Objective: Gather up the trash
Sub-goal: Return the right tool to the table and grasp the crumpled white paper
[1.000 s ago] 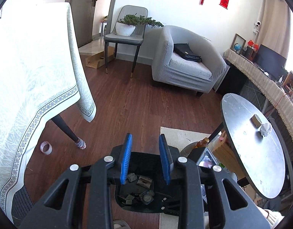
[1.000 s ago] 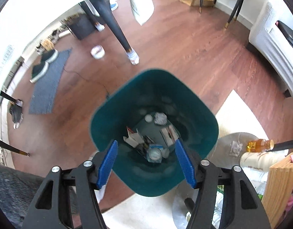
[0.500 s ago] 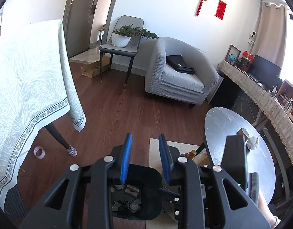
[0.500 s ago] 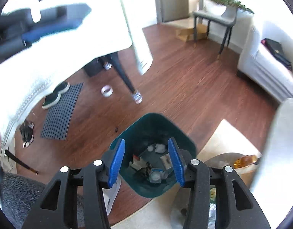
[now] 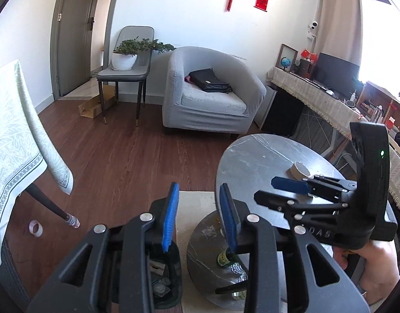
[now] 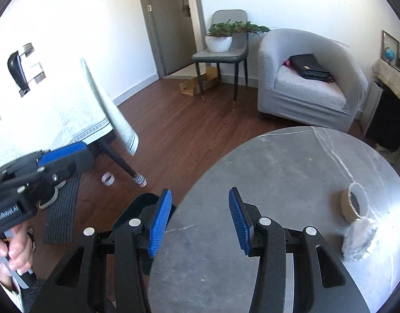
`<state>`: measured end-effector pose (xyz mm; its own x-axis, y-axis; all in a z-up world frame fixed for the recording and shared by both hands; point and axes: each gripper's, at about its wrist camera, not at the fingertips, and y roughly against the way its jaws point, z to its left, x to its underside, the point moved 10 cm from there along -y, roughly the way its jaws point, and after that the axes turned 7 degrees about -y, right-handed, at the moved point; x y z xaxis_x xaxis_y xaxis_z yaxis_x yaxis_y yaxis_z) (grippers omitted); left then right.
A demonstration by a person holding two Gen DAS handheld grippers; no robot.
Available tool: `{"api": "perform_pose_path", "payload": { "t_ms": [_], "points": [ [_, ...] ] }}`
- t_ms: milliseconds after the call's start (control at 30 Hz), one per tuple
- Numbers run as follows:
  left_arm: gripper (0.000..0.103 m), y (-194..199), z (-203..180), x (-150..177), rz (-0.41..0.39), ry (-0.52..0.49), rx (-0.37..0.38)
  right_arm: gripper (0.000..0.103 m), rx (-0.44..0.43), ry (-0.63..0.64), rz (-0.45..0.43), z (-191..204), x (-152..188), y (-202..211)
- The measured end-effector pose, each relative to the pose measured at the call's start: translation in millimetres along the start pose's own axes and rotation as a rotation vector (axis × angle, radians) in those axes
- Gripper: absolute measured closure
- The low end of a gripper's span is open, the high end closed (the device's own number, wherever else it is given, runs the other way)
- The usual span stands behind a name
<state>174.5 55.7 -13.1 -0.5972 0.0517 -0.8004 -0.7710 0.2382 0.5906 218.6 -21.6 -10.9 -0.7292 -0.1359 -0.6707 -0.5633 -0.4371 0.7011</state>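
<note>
A dark green trash bin [image 5: 163, 281] holding several scraps stands on the floor under my left gripper [image 5: 198, 214], which is open and empty. My right gripper [image 6: 200, 220] is open and empty above the near edge of the round grey table [image 6: 291, 172]. On that table, to the right, lie a cardboard tape roll [image 6: 353, 204] and a crumpled white wad [image 6: 359, 238] touching it. The roll also shows in the left wrist view [image 5: 299, 170], beyond the right gripper's body [image 5: 330, 203].
A lower round shelf [image 5: 202, 245] with a bottle [image 5: 226, 259] sits beside the bin. A table with a white cloth [image 5: 14, 140] stands left, a tape ring [image 5: 35, 228] by its leg. A grey armchair [image 5: 210, 96] and a chair with a plant [image 5: 127, 65] stand behind.
Both grippers have lifted away from over the bin. The right one now looks across the round table top. The right gripper's jaws stand narrower than a second ago.
</note>
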Motion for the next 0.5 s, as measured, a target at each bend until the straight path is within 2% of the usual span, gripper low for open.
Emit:
{"api": "perform_pose_path", "payload": {
  "t_ms": [200, 267, 367, 467, 500],
  "points": [
    [0.065, -21, -38, 1, 0.025, -0.037, 0.035, 0.056, 0.075, -0.133, -0.101, -71, -10, 39],
    [0.063, -28, -48, 3, 0.036, -0.052, 0.034, 0.046, 0.122, -0.160, -0.126, -94, -7, 52],
    [0.061, -35, -63, 2, 0.037, -0.064, 0.049, 0.040, 0.198, -0.178, -0.139, -121, -1, 61],
    [0.058, -43, -73, 2, 0.041, -0.073, 0.048, 0.036, 0.214, -0.217, -0.126, -144, 7, 60],
    [0.053, -46, -76, 3, 0.040, -0.075, 0.049, 0.036, 0.218, -0.227, -0.118, -149, 11, 60]
  ]
}}
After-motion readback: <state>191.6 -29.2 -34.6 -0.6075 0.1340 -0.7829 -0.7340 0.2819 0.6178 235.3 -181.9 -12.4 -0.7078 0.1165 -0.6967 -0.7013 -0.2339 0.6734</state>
